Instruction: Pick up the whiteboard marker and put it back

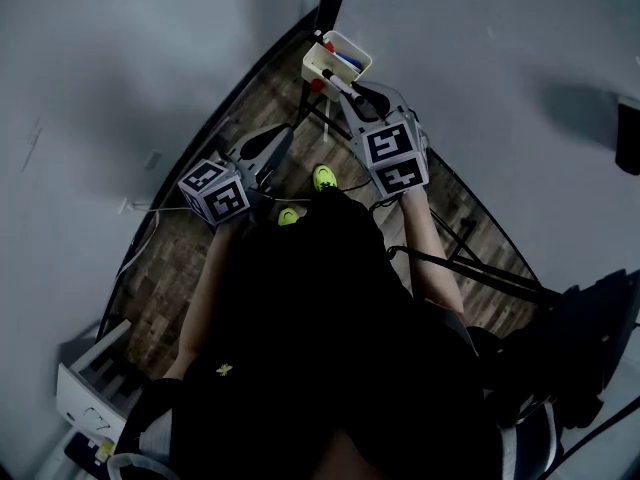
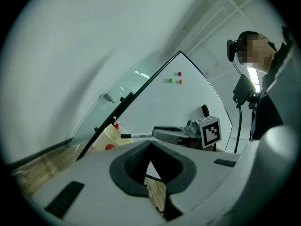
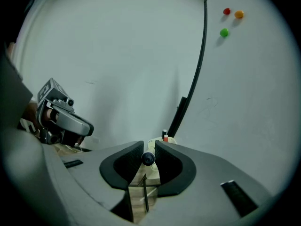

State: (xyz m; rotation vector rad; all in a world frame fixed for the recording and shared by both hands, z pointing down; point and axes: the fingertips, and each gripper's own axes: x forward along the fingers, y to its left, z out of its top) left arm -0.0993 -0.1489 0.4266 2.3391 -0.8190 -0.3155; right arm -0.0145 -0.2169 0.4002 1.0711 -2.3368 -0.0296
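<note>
- Grips the whiteboard marker (image 3: pixel 148 159) in the right gripper (image 3: pixel 149 149), jaws narrow, one pad pressed on each side of the barrel, the round butt end facing the camera.
- Tilts that gripper forward and down, with a red cap (image 3: pixel 165 138) showing just past its tips.
- In the head view, places the right gripper (image 1: pixel 352 95) at upper right, its marker cube behind the jaws and the whiteboard marker (image 1: pixel 336 84) sticking out ahead.
- Brings the marker's far end to the near rim of the cream tray (image 1: pixel 312 65); cannot tell whether touching. Blue and red items lie inside.
- From the left gripper view, shows the same whiteboard marker (image 2: pixel 137 135) lying about level, black tip just beside the cream tray (image 2: pixel 106 138), white barrel running back into the right gripper (image 2: pixel 156 132).
- Holds the left gripper (image 2: pixel 150 144) level with its pad tips closed together and nothing between them.
- In the head view, sets the left gripper (image 1: pixel 283 134) lower and to the left, well apart from the tray.
- Beyond the tray, takes in the whiteboard (image 2: pixel 188 102) with its black edge, carrying a red magnet (image 2: pixel 179 73), a green magnet (image 2: pixel 170 80) and an orange magnet (image 2: pixel 180 81).
- Below, shows a strip of wooden floor (image 1: pixel 190 268) and two yellow-green shoes (image 1: pixel 324 176).
</note>
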